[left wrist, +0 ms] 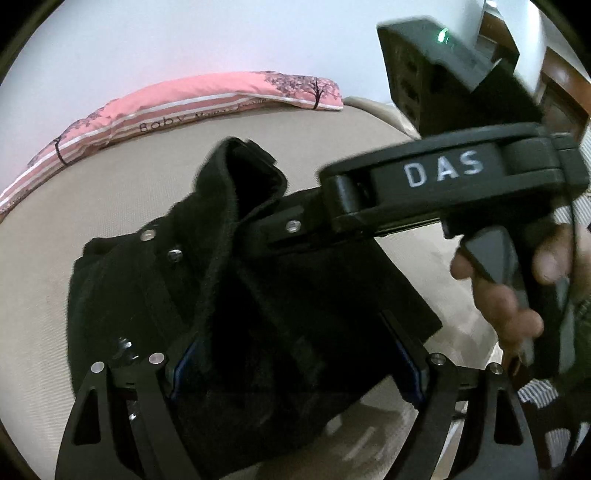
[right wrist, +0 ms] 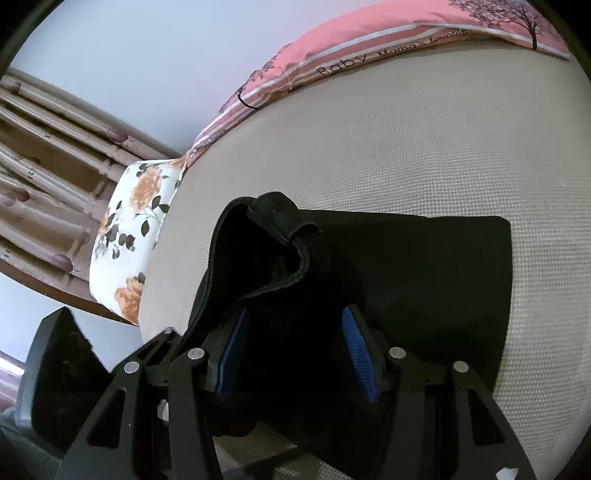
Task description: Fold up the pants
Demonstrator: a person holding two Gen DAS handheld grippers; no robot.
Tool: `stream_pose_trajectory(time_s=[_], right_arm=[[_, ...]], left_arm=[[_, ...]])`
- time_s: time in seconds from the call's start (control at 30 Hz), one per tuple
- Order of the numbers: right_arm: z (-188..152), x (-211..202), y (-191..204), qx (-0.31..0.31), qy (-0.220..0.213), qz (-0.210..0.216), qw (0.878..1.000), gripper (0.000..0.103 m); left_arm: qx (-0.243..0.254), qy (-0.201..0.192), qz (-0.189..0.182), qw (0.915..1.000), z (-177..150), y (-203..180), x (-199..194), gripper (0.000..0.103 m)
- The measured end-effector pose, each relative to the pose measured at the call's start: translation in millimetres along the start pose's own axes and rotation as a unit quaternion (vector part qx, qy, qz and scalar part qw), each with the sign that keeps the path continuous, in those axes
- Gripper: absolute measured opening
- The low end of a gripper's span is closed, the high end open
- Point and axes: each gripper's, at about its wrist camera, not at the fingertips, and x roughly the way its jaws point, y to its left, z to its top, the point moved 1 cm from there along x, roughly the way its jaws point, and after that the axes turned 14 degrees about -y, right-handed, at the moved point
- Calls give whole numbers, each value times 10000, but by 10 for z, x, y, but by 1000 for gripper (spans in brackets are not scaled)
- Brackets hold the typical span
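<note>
On the beige bed (right wrist: pixel 406 147) the black pants (right wrist: pixel 424 266) lie partly folded at centre, soft, limp and light. The left hand-held gripper (left wrist: pixel 291 354) is released; the right hand-held gripper (right wrist: pixel 295 350) pinches bunched cloth toward 12 o'clock; the thick hem looks the best hold

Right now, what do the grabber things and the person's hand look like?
Both are black. The right gripper has a chunky body with white letters DAS, a tiny green light, silver screws and a trigger handle. The left gripper has blue ribbed pads and arms with triangle cut-outs. Beside the person's hand there is striped cloth, perhaps clothing.
</note>
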Motion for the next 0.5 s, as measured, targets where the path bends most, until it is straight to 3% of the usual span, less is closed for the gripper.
stream_pose_trajectory(time_s=[0.3, 0.5], right_arm=[[-58, -136, -336, 446, -123, -268, 9986, 52], [-152, -220, -544, 785, -134, -458, 9958, 51]], left_arm=[[-149, -27, 21, 9999, -104, 298, -401, 84], [-432, -83, -518, 9977, -126, 405, -654, 84]])
